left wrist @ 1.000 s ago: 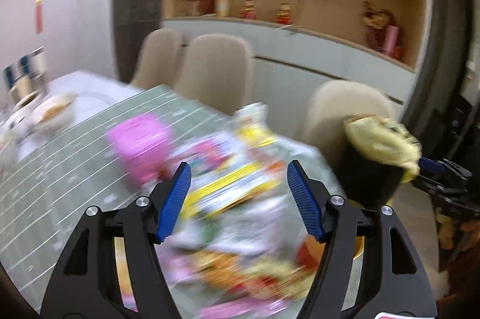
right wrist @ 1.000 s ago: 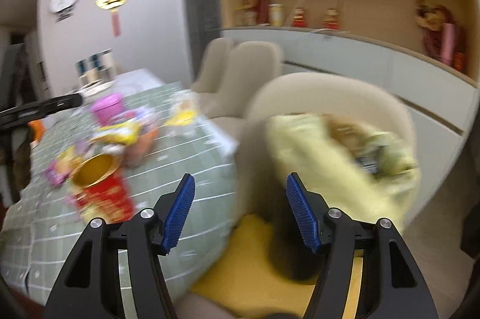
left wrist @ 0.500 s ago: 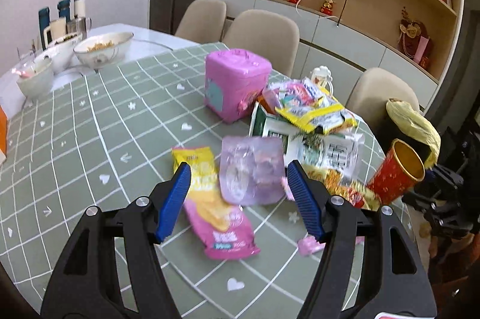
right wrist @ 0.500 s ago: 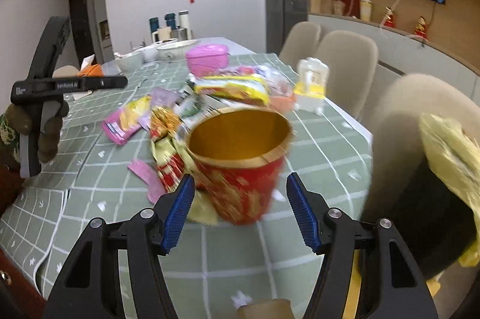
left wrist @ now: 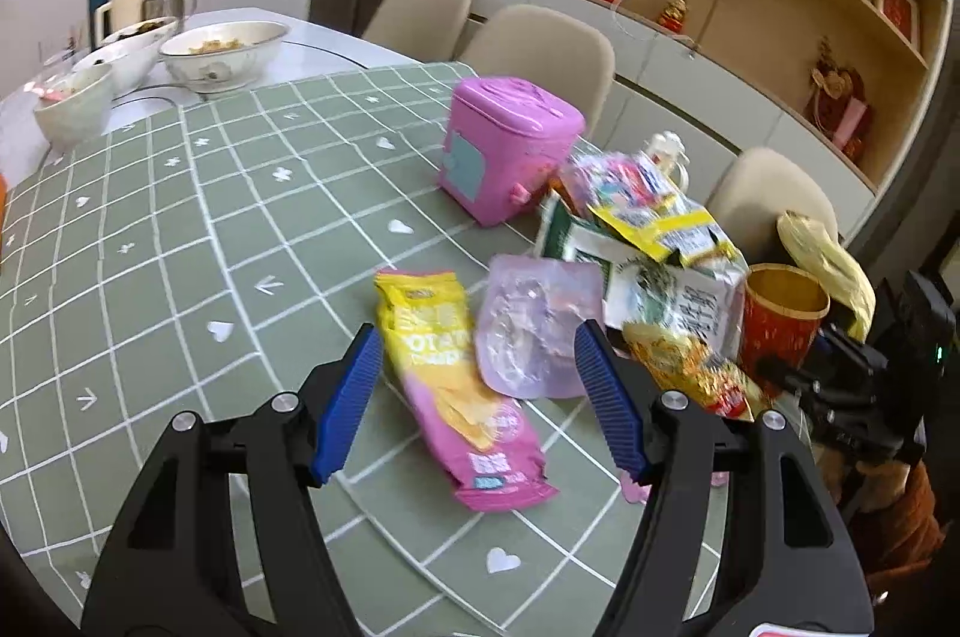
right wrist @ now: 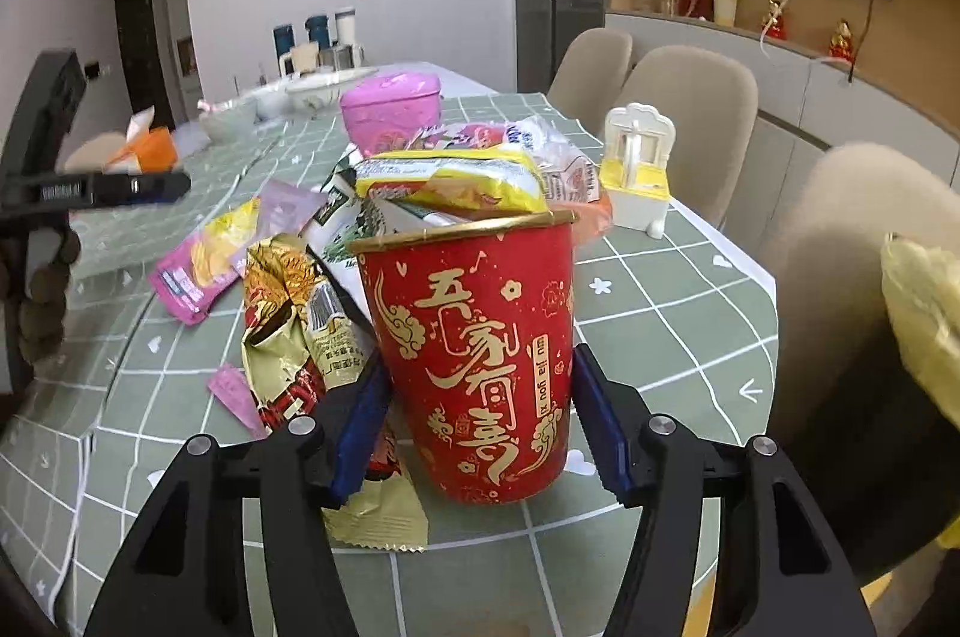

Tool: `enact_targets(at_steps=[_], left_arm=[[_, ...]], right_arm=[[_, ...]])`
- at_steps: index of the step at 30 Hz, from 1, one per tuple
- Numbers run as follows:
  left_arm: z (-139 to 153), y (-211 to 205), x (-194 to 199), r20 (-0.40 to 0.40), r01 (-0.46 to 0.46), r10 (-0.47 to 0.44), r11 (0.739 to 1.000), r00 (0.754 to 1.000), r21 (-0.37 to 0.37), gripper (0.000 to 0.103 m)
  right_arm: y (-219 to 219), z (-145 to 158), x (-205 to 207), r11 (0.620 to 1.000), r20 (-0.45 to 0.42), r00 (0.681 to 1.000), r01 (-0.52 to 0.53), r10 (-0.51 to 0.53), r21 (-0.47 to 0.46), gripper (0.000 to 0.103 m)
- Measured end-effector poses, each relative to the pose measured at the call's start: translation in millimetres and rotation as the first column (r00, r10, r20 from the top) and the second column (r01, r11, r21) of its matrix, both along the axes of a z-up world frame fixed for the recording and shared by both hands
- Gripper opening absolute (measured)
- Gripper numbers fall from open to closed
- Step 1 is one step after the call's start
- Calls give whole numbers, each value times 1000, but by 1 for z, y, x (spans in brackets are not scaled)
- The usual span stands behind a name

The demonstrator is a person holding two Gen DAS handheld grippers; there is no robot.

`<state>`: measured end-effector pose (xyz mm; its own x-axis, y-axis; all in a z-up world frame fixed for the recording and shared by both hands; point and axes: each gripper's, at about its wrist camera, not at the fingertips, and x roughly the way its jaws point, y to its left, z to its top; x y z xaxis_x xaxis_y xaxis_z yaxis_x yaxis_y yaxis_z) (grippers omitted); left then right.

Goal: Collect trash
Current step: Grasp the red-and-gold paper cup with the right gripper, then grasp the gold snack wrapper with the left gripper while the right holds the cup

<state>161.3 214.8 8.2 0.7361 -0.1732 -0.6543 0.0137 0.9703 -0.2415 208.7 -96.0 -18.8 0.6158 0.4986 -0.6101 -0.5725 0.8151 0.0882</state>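
Red paper cup [right wrist: 474, 361] stands upright on the green checked tablecloth [right wrist: 660, 301] near the table edge, inside not visible; right gripper [right wrist: 477, 427] jaws have just been closing, cup between them, contact unclear; left gripper [left wrist: 474, 397] wide over yellow-pink snack wrapper [left wrist: 456, 385]; pink lidded box [left wrist: 504, 145] closed; bowl [left wrist: 222, 52] holds food scraps.

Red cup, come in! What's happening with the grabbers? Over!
Right gripper closing around red cup, no firm grip visible. Left gripper open above yellow-pink wrapper. Gold wrapper crowds the cup.
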Motion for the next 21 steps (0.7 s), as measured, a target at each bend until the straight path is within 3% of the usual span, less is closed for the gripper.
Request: enact_targets(at_steps=[4,11,16,21], left_arm=[[-2,-23,-3,-9,101,-101,995,995,8,63],[-1,-75,-16,-25,281,-281,960,959,-5,63],[-17,-99,-9,-115,301,-311,949,943,-97,63],[-19,-113,4,-133,248,-269,956,954,-158,63]], right_arm=[[-12,6,-3,1000,18,1000,18,-18,16,54],[-33,21,-9,997,68,995,70,-72,27,54],[-46,23,-13,992,92,988,122,-124,26,54],[-51,20,-17,990,95,985,141,-143,29,54]])
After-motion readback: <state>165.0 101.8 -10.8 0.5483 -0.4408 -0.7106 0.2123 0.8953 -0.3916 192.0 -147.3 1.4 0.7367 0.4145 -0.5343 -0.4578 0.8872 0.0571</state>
